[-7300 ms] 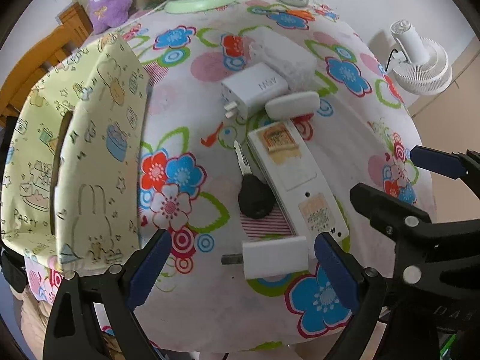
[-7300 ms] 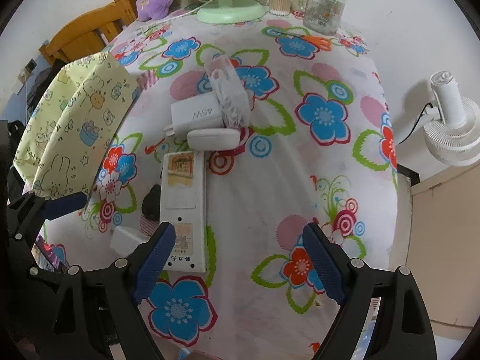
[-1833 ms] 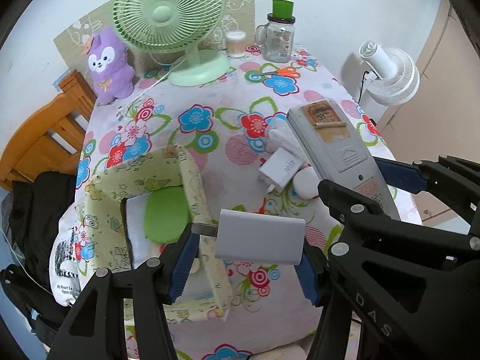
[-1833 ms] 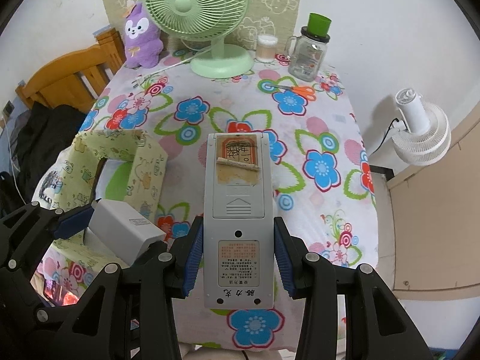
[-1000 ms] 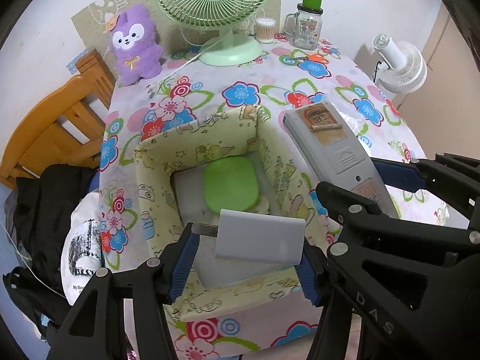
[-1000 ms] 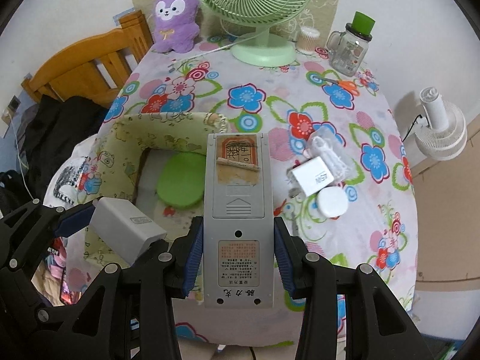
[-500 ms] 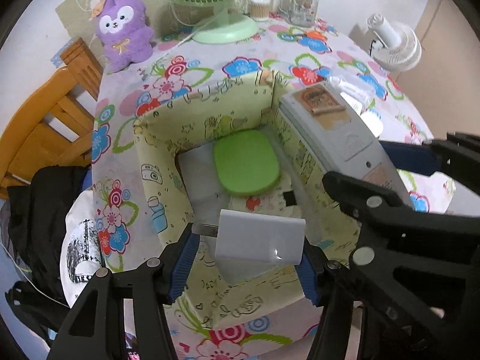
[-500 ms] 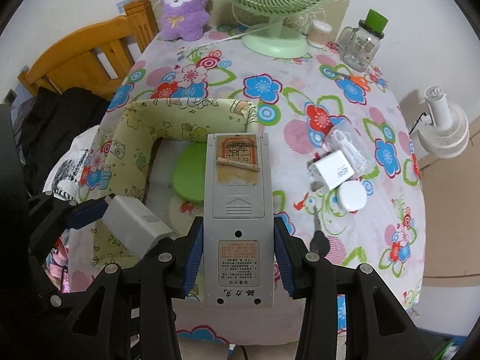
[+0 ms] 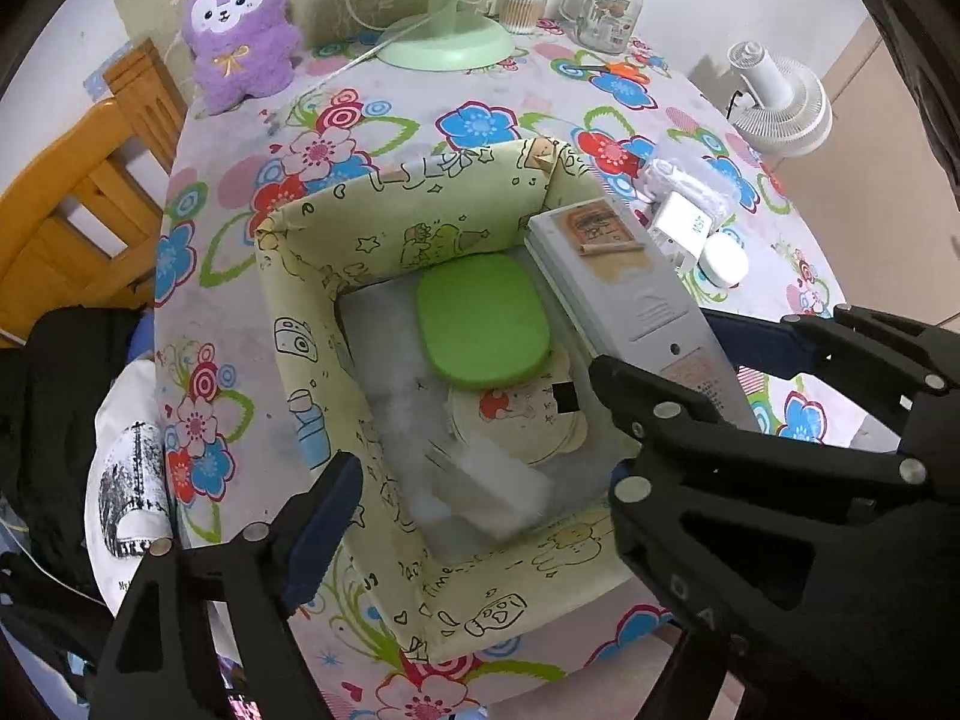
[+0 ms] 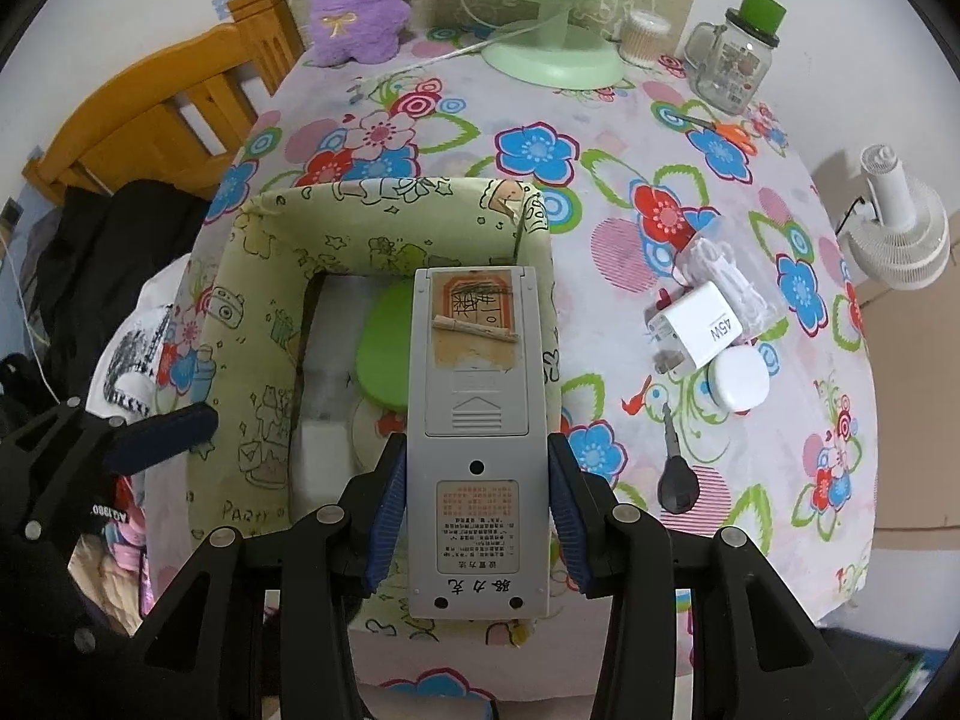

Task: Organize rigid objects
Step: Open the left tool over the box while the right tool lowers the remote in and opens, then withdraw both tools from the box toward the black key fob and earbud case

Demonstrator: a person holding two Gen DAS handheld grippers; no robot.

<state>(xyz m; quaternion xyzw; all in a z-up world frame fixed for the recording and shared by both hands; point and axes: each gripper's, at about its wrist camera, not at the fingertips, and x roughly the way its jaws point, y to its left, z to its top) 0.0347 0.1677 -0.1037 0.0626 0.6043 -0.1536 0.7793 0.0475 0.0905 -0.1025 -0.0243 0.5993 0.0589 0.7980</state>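
Note:
My left gripper (image 9: 474, 516) is open and empty above the yellow fabric bin (image 9: 300, 324). A white charger (image 9: 486, 495), blurred, lies inside the bin below it, beside a green oval pad (image 9: 483, 321) and a round cartoon tin (image 9: 516, 420). My right gripper (image 10: 477, 510) is shut on a grey remote control (image 10: 477, 420), held back side up over the bin's right wall (image 10: 540, 252). The remote (image 9: 624, 300) shows in the left wrist view too. The charger (image 10: 324, 456) lies in the bin in the right wrist view.
On the floral tablecloth right of the bin lie a white 45W charger (image 10: 699, 330), a white oval case (image 10: 741, 381), a bagged cable (image 10: 726, 282) and a black key (image 10: 678, 474). A green fan (image 10: 552, 54), jar (image 10: 735, 66) and purple plush (image 10: 354, 6) stand at the back.
My left gripper has opened and the white charger has dropped from it into the bin. My right gripper still holds the remote, now lower over the bin.

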